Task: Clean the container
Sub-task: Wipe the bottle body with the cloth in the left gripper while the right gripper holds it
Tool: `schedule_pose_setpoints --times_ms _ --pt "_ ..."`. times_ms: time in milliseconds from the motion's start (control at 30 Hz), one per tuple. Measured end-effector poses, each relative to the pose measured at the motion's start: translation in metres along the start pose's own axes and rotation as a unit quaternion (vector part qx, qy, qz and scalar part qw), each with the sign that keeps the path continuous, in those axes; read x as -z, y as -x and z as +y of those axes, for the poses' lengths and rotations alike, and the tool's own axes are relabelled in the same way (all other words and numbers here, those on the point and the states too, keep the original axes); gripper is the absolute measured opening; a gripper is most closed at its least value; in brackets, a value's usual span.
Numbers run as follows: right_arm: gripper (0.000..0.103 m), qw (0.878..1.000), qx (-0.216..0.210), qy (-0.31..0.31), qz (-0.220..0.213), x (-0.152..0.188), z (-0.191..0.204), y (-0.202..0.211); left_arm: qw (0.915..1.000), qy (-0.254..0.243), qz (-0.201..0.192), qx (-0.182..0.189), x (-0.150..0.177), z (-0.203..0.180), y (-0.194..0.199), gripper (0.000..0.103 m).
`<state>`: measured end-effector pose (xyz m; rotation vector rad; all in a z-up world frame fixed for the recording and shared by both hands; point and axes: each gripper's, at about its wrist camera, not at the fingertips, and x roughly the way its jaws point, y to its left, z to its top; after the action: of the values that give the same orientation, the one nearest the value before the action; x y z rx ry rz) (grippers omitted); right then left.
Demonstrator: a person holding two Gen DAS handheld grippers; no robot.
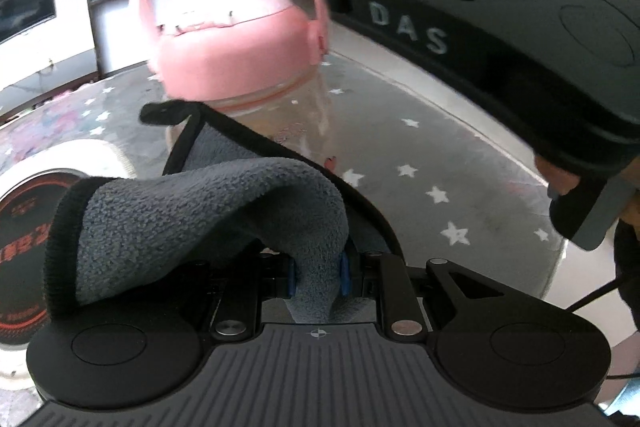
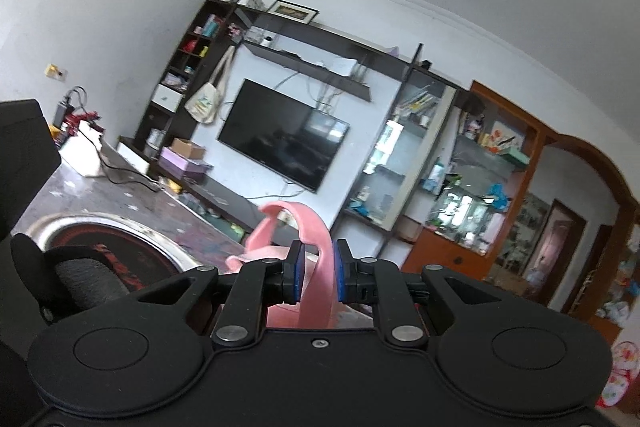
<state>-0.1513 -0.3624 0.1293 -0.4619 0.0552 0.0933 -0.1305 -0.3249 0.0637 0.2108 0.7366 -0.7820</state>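
Grey, glossy and scattered with small white stars, the tabletop (image 1: 460, 163) fills the lower part of the left wrist view, with a living room behind it: a dark flat television (image 2: 284, 133) on a white wall, black shelving beside it and a glass-fronted wooden cabinet (image 2: 472, 187) crowded with small items. Near the middle of the table is the clear plastic bottle with a pink domed lid (image 1: 236, 39), blurred in the left view; whether it rests on the surface or is lifted off it cannot be told. Through its transparent body only the table shows; any contents cannot be made out. A pink loop handle (image 2: 316, 259) arches over the lid, and the right gripper (image 2: 318, 275) has its blue-padded fingers (image 2: 343, 275) drawn narrow on either side of that strap, pinching it. The left gripper (image 1: 318, 273) has its fingers close together on a grey fleecy cloth with black edging (image 1: 192, 211), which bunches up and drapes forward against the bottle's clear wall just below the lid. At the left edge of the table lies a round metal tin with a black and red printed top (image 1: 28, 239), well apart from the bottle.
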Motion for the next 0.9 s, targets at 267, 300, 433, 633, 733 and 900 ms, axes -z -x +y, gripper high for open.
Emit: schedule_pose_setpoints --times_ms 267,300,433,633,733,900 --pt "0.017 0.999 0.024 -0.032 0.013 0.011 -0.014 -0.01 0.9998 0.011 0.0 0.015 -0.004 -0.005 -0.011 0.02" --pt "0.017 0.999 0.025 -0.037 0.014 0.012 -0.015 -0.011 0.9997 0.015 0.0 0.018 -0.003 -0.004 -0.012 0.02" --pt "0.017 0.997 0.035 -0.06 0.017 0.019 -0.02 -0.015 0.9996 0.019 0.006 0.022 0.0 -0.002 -0.016 0.02" --pt "0.017 0.995 0.04 -0.088 0.015 0.028 -0.023 -0.018 0.9988 0.04 0.019 0.021 0.008 0.011 -0.025 0.02" --pt "0.017 0.995 0.043 -0.094 0.012 0.032 -0.022 -0.019 0.9983 0.049 0.027 0.017 0.012 0.018 -0.029 0.02" --pt "0.017 0.993 0.041 -0.107 0.013 0.042 -0.016 -0.016 0.9972 0.066 0.035 0.005 0.018 0.032 -0.031 0.02"
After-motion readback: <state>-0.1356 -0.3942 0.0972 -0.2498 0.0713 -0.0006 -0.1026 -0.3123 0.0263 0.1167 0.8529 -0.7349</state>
